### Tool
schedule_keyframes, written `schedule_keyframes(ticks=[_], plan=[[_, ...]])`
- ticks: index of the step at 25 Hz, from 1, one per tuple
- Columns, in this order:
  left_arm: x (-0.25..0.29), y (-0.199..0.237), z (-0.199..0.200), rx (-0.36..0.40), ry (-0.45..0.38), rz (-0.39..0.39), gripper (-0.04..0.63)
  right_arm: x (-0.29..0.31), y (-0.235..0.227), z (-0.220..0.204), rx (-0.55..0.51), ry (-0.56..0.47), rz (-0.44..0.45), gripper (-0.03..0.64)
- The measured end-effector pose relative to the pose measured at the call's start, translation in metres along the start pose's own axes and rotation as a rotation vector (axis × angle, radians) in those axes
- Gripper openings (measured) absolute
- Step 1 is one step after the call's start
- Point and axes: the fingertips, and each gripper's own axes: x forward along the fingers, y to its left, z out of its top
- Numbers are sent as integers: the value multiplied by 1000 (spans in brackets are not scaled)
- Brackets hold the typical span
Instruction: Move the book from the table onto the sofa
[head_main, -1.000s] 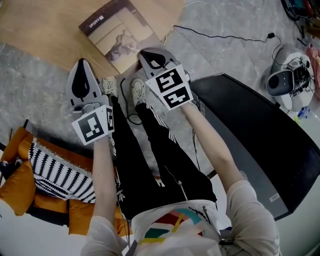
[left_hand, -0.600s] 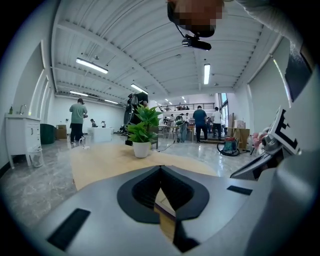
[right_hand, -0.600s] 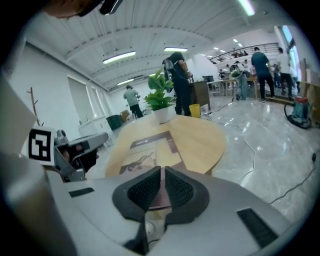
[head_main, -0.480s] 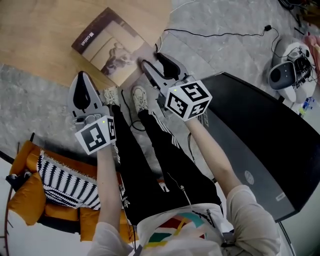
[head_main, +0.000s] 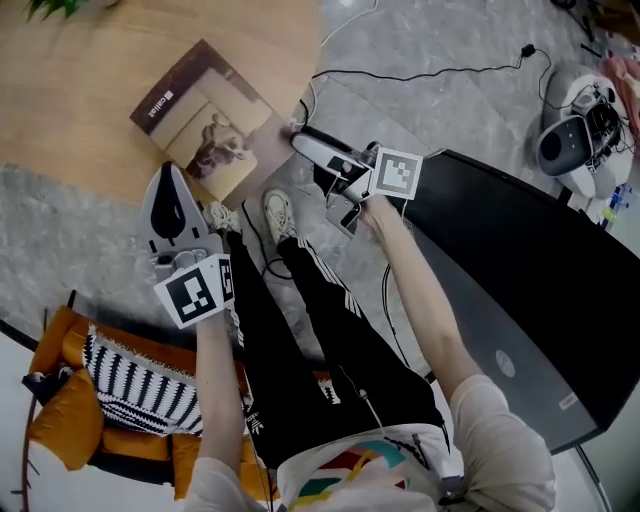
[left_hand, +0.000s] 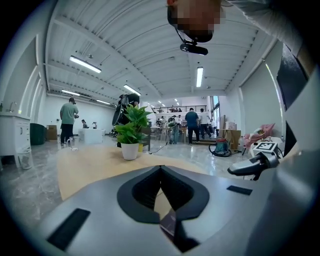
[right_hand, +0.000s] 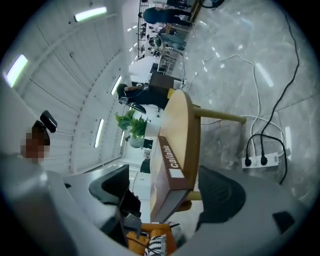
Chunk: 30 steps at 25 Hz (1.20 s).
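The brown book (head_main: 205, 120) lies on the round wooden table (head_main: 80, 80), its near corner jutting over the edge. My right gripper (head_main: 308, 152) is rolled onto its side at that corner. Its jaws are opening wide. In the right gripper view the book (right_hand: 167, 165) stands edge-on between the jaws of the right gripper (right_hand: 165, 192), with a gap to each pad. My left gripper (head_main: 168, 175) is shut and empty, hovering just short of the table edge, left of the book. Seen from the left gripper (left_hand: 160, 168) itself, the jaws meet at the tips.
An orange sofa cushion (head_main: 60, 410) with a striped cloth lies at lower left. A black panel (head_main: 520, 290) fills the right side. The person's legs and shoes are between the grippers. Cables and a power strip (right_hand: 260, 161) lie on the floor; a potted plant (left_hand: 130, 145) stands on the table.
The right gripper has rolled onto its side, moved to the book's overhanging corner and gone from shut to wide open. The left gripper has crept toward the table edge, still shut.
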Motion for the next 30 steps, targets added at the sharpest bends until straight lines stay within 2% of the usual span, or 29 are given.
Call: schedule_keyframes(ticks=[5, 12, 16, 17, 19, 20, 26, 30], plan=[[3, -7, -10, -5, 12, -28, 2, 9, -18, -22, 19, 56, 56, 417], [2, -13, -11, 2, 19, -52, 2, 18, -26, -41, 102, 94, 126, 417], [5, -10, -11, 7, 16, -48, 2, 17, -26, -41, 166, 74, 189, 414], [5, -9, -11, 7, 15, -47, 2, 15, -25, -39, 177, 60, 203, 405], [6, -8, -12, 7, 13, -45, 2, 13, -23, -35, 176, 38, 215, 217], [6, -7, -12, 6, 14, -44, 2, 12, -22, -33, 175, 35, 219, 172], [1, -6, -13, 7, 28, -36, 2, 11, -19, -33, 207, 39, 224, 160], [-2, -2, -5, 16, 16, -31, 2, 7, -12, -29, 235, -1, 233, 160]])
